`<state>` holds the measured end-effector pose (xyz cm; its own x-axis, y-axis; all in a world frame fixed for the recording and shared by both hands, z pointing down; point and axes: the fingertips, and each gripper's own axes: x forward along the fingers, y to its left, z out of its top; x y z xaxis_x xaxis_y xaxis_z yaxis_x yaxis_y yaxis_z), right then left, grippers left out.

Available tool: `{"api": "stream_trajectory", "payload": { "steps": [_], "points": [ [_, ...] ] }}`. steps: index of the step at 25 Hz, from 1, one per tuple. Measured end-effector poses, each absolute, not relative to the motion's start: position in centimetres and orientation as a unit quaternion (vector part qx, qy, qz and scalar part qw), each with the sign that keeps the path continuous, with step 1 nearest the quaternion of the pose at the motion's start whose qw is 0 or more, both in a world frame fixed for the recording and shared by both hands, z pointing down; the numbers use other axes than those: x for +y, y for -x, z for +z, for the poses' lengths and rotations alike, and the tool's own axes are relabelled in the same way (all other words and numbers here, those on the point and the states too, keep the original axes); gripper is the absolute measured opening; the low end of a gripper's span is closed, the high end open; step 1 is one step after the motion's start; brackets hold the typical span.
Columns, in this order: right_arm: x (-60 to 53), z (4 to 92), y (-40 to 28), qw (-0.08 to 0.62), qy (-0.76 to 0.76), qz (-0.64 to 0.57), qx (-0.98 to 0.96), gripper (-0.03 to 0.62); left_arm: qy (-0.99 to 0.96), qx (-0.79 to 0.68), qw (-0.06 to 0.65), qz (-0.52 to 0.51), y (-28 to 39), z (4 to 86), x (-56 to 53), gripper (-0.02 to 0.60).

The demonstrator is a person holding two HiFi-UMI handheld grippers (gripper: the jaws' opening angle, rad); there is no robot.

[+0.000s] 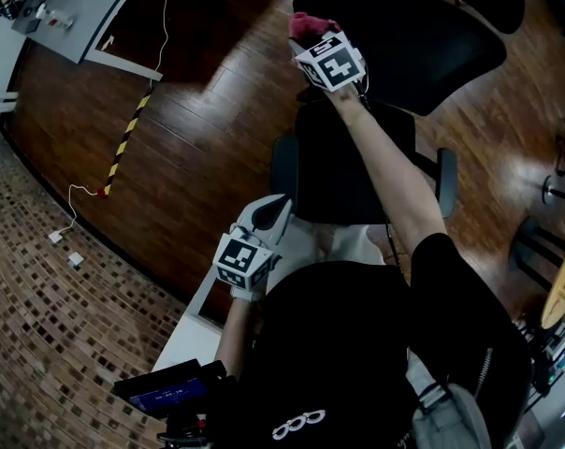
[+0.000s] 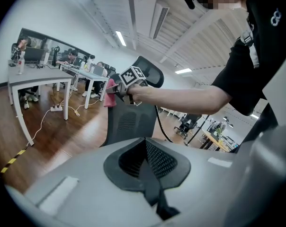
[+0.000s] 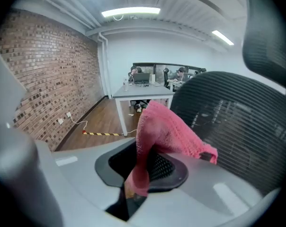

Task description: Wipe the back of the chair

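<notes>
Now, right claw (image 1: pixel 309 34) outstretched, clenching pink cloth (image 3: pixel 164 131) by chair back (image 3: pixel 237 122), left claw (image 1: pixel 275 209) closed

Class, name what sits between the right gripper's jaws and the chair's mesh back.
A pink cloth, clamped in the right gripper, lies between it and the chair back; the right gripper view shows this.
</notes>
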<state>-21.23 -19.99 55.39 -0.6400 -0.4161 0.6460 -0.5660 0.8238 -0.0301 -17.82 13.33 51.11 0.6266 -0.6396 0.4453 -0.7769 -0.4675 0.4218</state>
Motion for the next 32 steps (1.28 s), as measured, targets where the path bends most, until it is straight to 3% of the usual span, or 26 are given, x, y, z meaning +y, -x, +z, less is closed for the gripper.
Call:
{"api": "stream_trajectory", "payload": {
  "steps": [5, 9, 32],
  "points": [
    [-15.6, 54.8, 26.4, 0.317, -0.152, 0.090, -0.932, 0.051, -0.847, -0.418, 0.308, 0.111, 18.4, 50.4, 13.2, -0.011],
    [-14.8, 57.5, 26.0, 0.333, -0.134, 0.086, -0.930, 0.051, -0.849, -0.417, 0.304, 0.114, 17.8, 50.6, 13.1, -0.011],
    [-22.4, 60.1, 4.4, 0.333, -0.331, 0.168, -0.867, 0.049, -0.874, -0.345, 0.309, 0.146, 9.0, 50.5, 11.5, -0.011]
  ]
}}
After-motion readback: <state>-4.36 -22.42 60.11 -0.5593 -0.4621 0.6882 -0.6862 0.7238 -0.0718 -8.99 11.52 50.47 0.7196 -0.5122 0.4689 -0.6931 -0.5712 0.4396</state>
